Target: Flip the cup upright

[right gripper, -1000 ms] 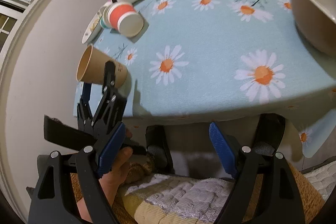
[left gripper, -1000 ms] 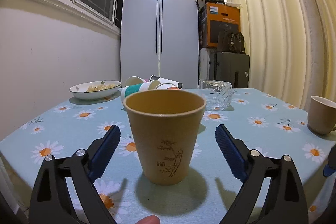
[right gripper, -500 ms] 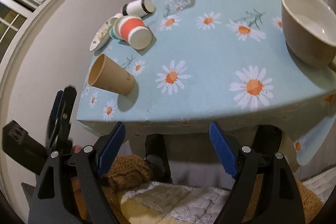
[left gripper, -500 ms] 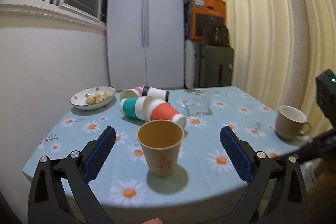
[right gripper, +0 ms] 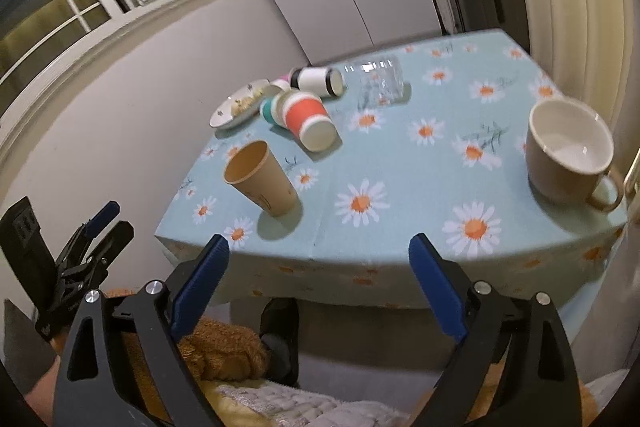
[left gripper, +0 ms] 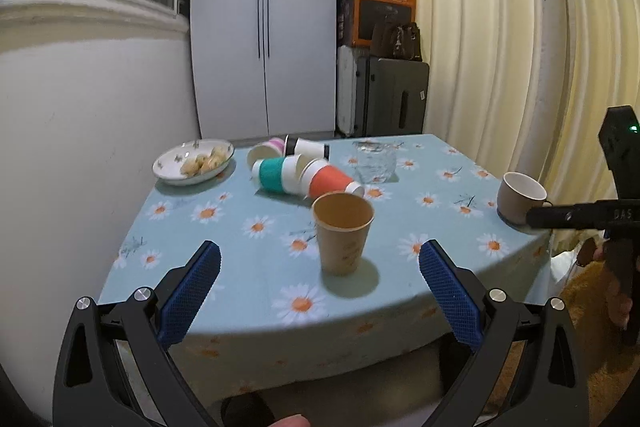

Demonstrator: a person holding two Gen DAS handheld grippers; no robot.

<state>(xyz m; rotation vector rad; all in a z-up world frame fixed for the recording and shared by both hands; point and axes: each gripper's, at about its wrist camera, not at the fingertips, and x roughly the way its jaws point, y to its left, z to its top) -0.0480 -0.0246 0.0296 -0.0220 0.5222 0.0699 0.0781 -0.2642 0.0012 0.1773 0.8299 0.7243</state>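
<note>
Tan paper cup (left gripper: 343, 233) stands upright on daisy-print tablecloth (left gripper: 248, 279) — task looks done; left gripper (left gripper: 319, 291) & right gripper (right gripper: 319, 285) both spread apart, holding nothing.

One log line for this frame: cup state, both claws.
tan cup: upright on table, free | left claw: open, empty | right claw: open, empty

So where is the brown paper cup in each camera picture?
Left wrist view: the brown paper cup stands upright at centre, just beyond the open jaws.
Right wrist view: the same cup is left of centre, near the table's front edge.
Shared landmark: the orange cup lying on its side behind it.
</note>
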